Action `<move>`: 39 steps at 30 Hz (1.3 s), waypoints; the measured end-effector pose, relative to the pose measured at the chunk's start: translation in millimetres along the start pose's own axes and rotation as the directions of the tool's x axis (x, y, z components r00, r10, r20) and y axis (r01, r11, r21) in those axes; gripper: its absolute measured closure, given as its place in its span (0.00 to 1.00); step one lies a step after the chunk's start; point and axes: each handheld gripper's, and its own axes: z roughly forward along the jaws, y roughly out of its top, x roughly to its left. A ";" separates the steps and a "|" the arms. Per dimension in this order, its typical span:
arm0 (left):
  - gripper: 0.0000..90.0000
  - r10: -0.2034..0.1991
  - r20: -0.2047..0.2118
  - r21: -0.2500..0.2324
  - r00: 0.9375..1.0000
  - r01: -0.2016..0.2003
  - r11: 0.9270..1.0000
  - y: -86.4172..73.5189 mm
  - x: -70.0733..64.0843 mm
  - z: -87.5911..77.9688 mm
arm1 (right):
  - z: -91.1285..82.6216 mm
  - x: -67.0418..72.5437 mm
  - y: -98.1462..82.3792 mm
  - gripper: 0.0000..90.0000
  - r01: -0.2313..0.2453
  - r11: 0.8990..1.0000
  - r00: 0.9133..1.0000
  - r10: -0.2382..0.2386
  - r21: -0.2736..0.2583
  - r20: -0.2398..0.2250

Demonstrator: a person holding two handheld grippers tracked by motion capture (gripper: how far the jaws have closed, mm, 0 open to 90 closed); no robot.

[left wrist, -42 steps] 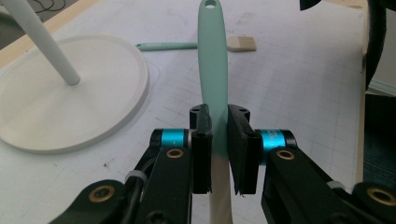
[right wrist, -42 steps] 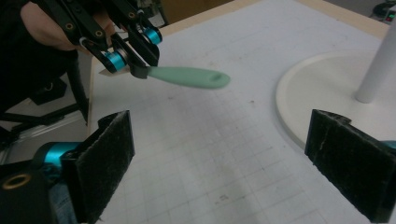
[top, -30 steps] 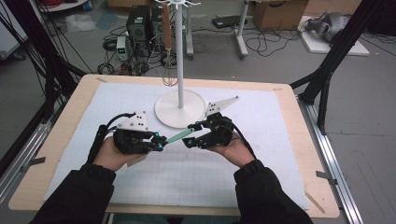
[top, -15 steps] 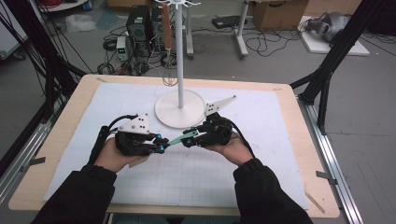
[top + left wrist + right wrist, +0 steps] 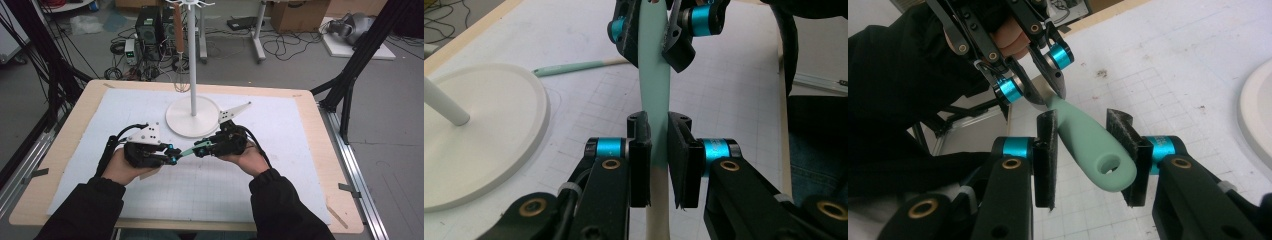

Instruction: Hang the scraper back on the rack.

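A utensil with a mint-green handle is held level above the mat between my two grippers. My left gripper is shut on it where the green meets a pale wooden part. My right gripper faces it from the other side and has just been closing. Its pads now touch both sides of the handle's rounded end, which has a hanging hole. In the high view the left gripper and right gripper nearly meet tip to tip at the mat's middle.
A white stand with a round base and a thin pole rises just behind the grippers. A whisk hangs from its top hooks. A second green-and-wood utensil lies on the gridded mat near the base.
The right gripper's jaws have closed in on the handle's end. Both hands have stayed where they were, with the utensil still between them.
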 end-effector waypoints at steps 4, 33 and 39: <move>0.89 0.003 -0.005 0.001 1.000 -0.003 1.000 -0.1 0.0 0.5 | -0.5 -1.7 -0.2 0.76 -0.016 1.000 1.000 0.016 -0.012 -0.020; 0.89 -0.047 0.063 0.039 0.997 0.044 0.998 -9.6 4.2 14.4 | 1.1 24.0 21.4 0.91 0.139 0.990 0.990 -0.140 0.027 0.019; 0.93 -0.036 0.068 0.023 0.997 0.034 0.999 -7.9 1.0 13.3 | 0.8 25.8 24.4 0.90 0.136 0.991 0.991 -0.136 0.002 0.010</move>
